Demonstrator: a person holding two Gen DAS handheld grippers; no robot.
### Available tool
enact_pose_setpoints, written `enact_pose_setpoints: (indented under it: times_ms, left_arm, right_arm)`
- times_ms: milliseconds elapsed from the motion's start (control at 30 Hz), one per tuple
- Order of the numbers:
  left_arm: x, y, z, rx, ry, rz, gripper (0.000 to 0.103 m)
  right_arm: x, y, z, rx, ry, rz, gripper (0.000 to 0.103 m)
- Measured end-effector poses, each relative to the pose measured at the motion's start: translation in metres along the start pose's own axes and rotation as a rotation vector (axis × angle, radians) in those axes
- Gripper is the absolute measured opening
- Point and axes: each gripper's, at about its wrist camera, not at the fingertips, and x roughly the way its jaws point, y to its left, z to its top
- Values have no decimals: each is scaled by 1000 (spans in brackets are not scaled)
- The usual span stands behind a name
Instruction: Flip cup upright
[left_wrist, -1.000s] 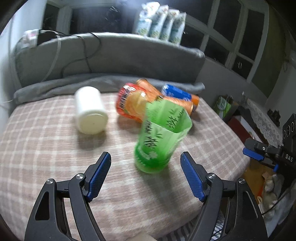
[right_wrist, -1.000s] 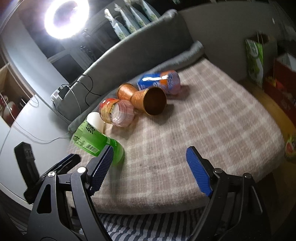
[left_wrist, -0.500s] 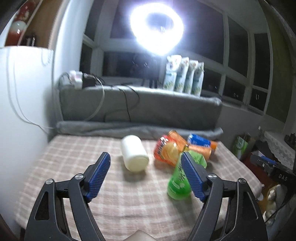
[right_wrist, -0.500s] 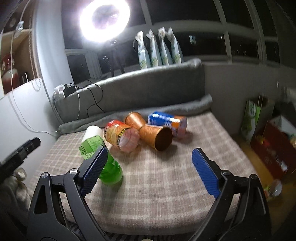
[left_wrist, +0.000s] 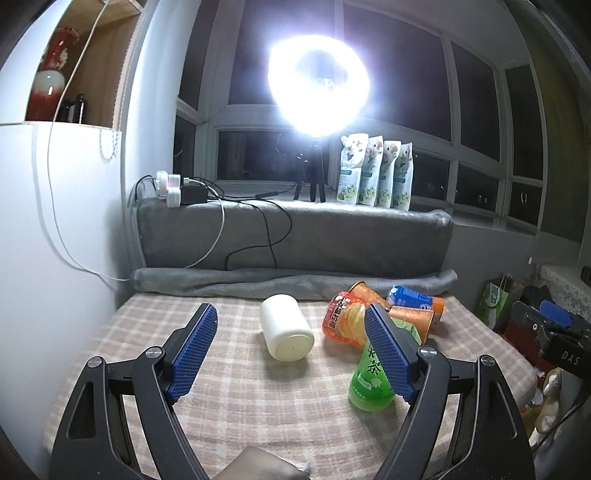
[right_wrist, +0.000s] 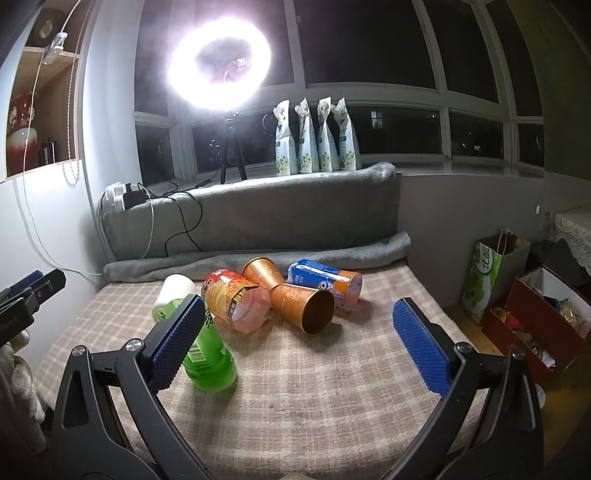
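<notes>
- The left gripper (left_wrist: 291, 350) has its two blue fingers (left_wrist: 192, 350) spread wide, and they hold nothing.
- The right gripper (right_wrist: 299, 343) is spread wide too, with nothing between its pads.
- The green cup (right_wrist: 207, 358) lies tipped on the checked cloth (right_wrist: 332, 387), partly hidden behind the right gripper's left finger.
- From the left gripper, the same cup (left_wrist: 369, 376) pokes out from behind its right finger.
- A white cup (left_wrist: 286, 332) lies on its side past the left gripper's fingers, between them.
- A red cup (right_wrist: 236, 304), two orange cups (right_wrist: 303, 304) and a blue can (right_wrist: 325, 282) lie in a pile farther back.
</notes>
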Motion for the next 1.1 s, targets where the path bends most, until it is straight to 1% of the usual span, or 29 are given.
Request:
enact_pose_setpoints:
  times_ms: [333, 1100]
  left_arm:
    - [-1, -4, 0, 27, -3, 10, 82]
    - [1, -3, 1, 25, 4, 11, 82]
  right_arm:
    - [4, -2, -2, 10, 16, 7, 103]
    - [10, -1, -6, 21, 34, 7, 103]
